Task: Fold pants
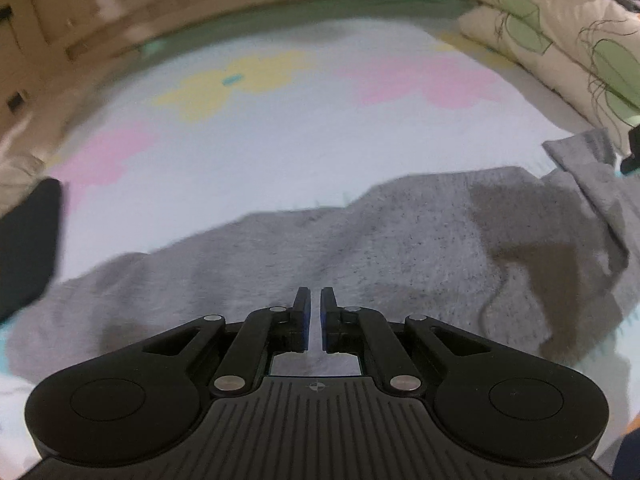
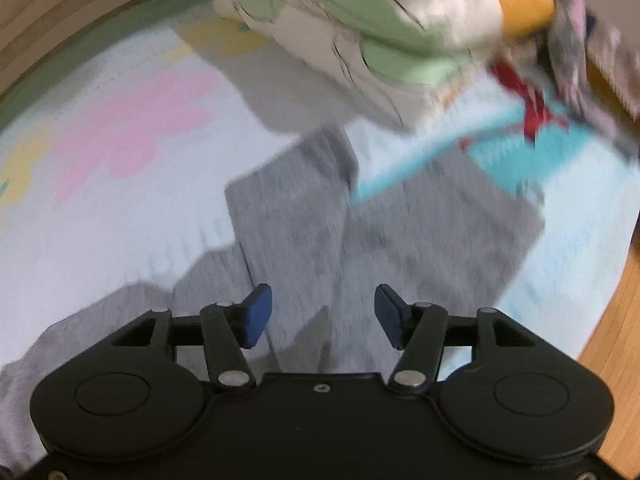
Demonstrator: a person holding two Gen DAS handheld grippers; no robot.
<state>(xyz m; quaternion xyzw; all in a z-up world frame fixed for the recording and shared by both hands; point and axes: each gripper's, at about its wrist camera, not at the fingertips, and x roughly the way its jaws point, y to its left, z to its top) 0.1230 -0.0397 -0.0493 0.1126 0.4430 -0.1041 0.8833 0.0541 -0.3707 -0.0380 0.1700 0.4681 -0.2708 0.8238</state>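
Grey pants (image 1: 360, 248) lie spread on a pale blanket with pink and yellow patches (image 1: 260, 140). In the left wrist view my left gripper (image 1: 315, 294) hovers over the pants with its jaws nearly closed, a thin gap between them and nothing in it. In the right wrist view the two pant legs (image 2: 320, 232) run away from me, the image blurred by motion. My right gripper (image 2: 323, 294) is open and empty just above the legs.
Cream pillows with green prints (image 1: 560, 36) (image 2: 360, 32) are stacked at the blanket's far right. A dark object (image 1: 28, 240) sits at the left edge. Red and patterned cloth (image 2: 560, 92) lies beyond the pant legs. Wooden floor (image 2: 616, 320) shows at the right.
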